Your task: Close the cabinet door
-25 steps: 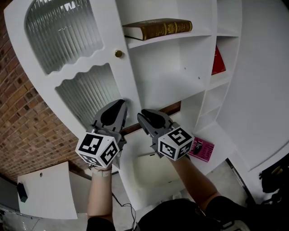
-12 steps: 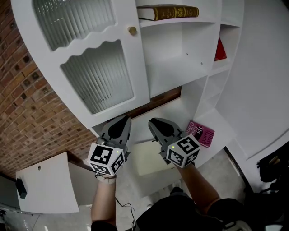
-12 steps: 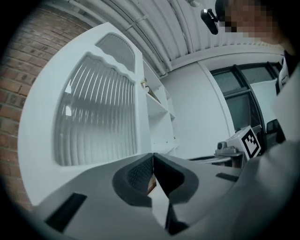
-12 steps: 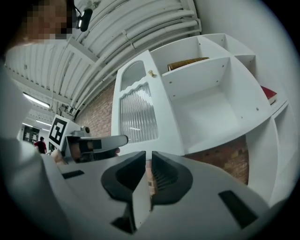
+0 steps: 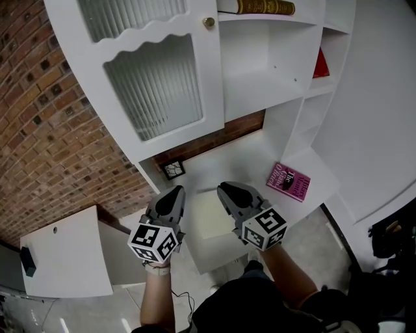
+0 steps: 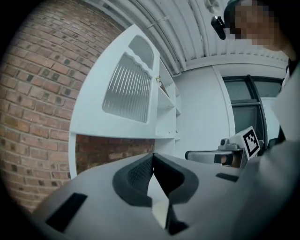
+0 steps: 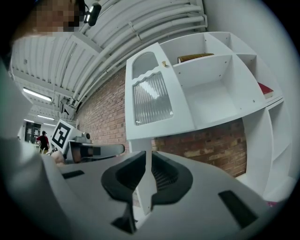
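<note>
Two bare forearms are extended from the lower edge of the head view, held side by side and close together. The left gripper (image 5: 174,190) and the right gripper (image 5: 225,188) are pointed roughly level at the tall white cabinet (image 5: 273,78), with their marker cubes nearest the camera. A pale band is worn at the left wrist (image 5: 153,268).

Both grippers are held low, above the cabinet's white lower ledge (image 5: 214,162) and well apart from the white cabinet door with ribbed glass panels (image 5: 156,84), which is seen above them. The door is set left of an open shelf bay, its small brass knob (image 5: 208,22) right at the bay's edge. It appears to lie in line with the cabinet's front, though a full close cannot be confirmed.

In the left gripper view, the left gripper (image 6: 152,157) is seen with its jaw tips pressed together and nothing caught between them. In the right gripper view, the right gripper (image 7: 147,157) is seen with its jaws just drawn nearly together, only a thin slit left, and nothing held.

A brown gilt-lettered book (image 5: 263,6) is laid on the upper shelf, and a pink book (image 5: 288,181) on the ledge to the right. A red brick wall (image 5: 45,130) is seen to the left.
</note>
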Motion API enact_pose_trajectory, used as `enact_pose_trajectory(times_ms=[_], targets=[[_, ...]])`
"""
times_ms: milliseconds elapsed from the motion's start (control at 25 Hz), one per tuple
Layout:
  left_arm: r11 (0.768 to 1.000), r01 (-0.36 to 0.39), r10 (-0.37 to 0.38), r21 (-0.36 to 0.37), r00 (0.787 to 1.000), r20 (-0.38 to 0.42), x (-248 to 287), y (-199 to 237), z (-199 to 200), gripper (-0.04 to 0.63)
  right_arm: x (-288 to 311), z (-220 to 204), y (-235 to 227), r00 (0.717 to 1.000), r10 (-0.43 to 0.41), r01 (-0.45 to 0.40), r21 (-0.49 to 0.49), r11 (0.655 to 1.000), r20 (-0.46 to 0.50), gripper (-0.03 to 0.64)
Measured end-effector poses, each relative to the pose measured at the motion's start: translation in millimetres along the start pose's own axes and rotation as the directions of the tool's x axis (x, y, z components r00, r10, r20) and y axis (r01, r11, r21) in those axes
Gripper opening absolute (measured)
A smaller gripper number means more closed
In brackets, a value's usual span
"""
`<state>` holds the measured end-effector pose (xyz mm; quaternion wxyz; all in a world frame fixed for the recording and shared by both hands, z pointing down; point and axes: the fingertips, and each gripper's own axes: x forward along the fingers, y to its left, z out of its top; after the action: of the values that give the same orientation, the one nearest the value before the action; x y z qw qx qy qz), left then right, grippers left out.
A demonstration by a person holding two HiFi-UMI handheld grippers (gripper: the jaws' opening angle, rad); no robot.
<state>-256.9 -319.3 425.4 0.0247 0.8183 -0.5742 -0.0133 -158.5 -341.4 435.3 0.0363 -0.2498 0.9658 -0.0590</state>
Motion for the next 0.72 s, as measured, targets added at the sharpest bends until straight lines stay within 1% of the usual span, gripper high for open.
enact_pose_trajectory(times_ms=[120,280,400,720], targets=[[1.0,-0.013,0.013,-0.018,1.0,-0.018,-17,-3,-17,0.009,-6,-11,14,1.0,0.016,-0.016,0.003,1.0,-0.015,0.048],[0.999,-0.035,0.036,0.017,0.999,-0.034,-38,-13,-32,0.009,-12,-25,33,0.999,0.041,-0.041,0.016,0.999,-0.026,0.048],[0.999,-0.039,0.04,0.027,0.999,-0.033,-53,-20,-39,0.009,-16,-32,45,0.998,0.052,-0.052,0.019,0.998,-0.031,0.048],[0.998,-0.064,0.064,0.006,0.998,-0.011,-92,-20,-53,0.009,-23,-53,69,0.997,0.06,-0.06,0.004,0.998,-0.058,0.048]])
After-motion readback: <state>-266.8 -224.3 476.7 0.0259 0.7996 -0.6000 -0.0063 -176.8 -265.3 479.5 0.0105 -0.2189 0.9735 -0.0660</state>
